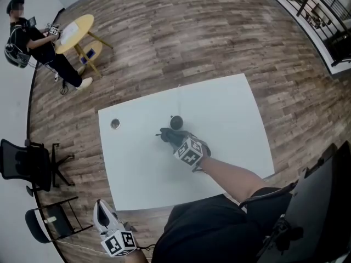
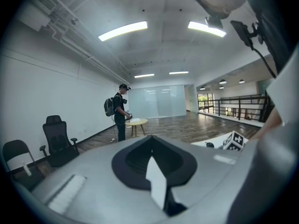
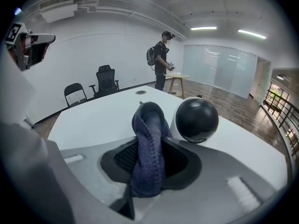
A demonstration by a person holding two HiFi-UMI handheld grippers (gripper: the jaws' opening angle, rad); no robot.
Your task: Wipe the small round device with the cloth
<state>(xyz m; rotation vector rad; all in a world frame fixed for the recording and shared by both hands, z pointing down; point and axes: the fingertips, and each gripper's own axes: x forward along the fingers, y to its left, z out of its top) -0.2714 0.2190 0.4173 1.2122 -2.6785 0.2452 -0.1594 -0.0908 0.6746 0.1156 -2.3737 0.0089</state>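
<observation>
The small round black device [image 1: 176,123] stands near the middle of the white table [image 1: 230,119]. In the right gripper view the device [image 3: 196,120] sits just right of the jaw tips, on a white base. My right gripper [image 1: 167,136] is shut on a dark blue cloth [image 1: 169,135]. The folded cloth [image 3: 149,125] sticks up out of the right gripper [image 3: 148,148], close beside the device; I cannot tell whether they touch. My left gripper [image 1: 100,208] hangs off the table's near left corner. In its own view the left gripper [image 2: 152,148] looks shut and holds nothing.
A small round metal disc [image 1: 114,124] lies near the table's left edge. A person [image 1: 33,43] stands at a yellow round table [image 1: 75,33] far left. An office chair [image 1: 22,163] and a folding chair [image 1: 46,223] stand left. A railing [image 1: 312,4] runs top right.
</observation>
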